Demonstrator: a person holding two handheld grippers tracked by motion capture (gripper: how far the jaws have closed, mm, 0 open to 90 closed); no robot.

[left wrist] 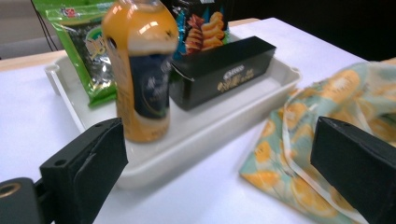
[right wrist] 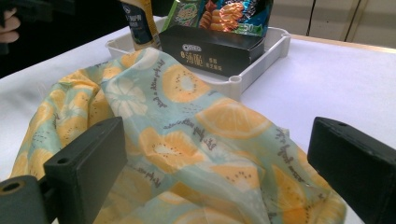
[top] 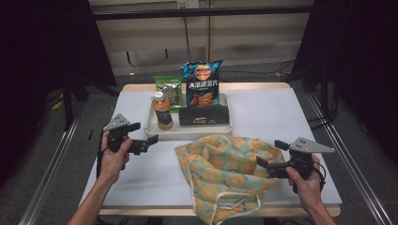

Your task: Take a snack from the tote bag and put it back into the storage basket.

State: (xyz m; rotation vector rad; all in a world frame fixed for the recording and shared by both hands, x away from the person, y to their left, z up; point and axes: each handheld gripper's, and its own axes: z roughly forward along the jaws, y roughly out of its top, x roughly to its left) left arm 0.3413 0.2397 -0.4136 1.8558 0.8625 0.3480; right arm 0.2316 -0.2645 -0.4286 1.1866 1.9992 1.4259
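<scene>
- At lower right of the high view, right gripper (top: 268,154): jaws wide apart, empty, just over the fruit-print cloth bag (top: 225,171).
- Left of centre, left gripper (top: 143,133): spread wide, empty, facing the white tray (top: 187,131).
- Bag lies crumpled at lower centre, touching the tray's front.
- Judgement: bag light, limp; pinch the rim hem.

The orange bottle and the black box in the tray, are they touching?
Apart. The high view shows bare tray floor between the orange bottle and the black box.
</scene>
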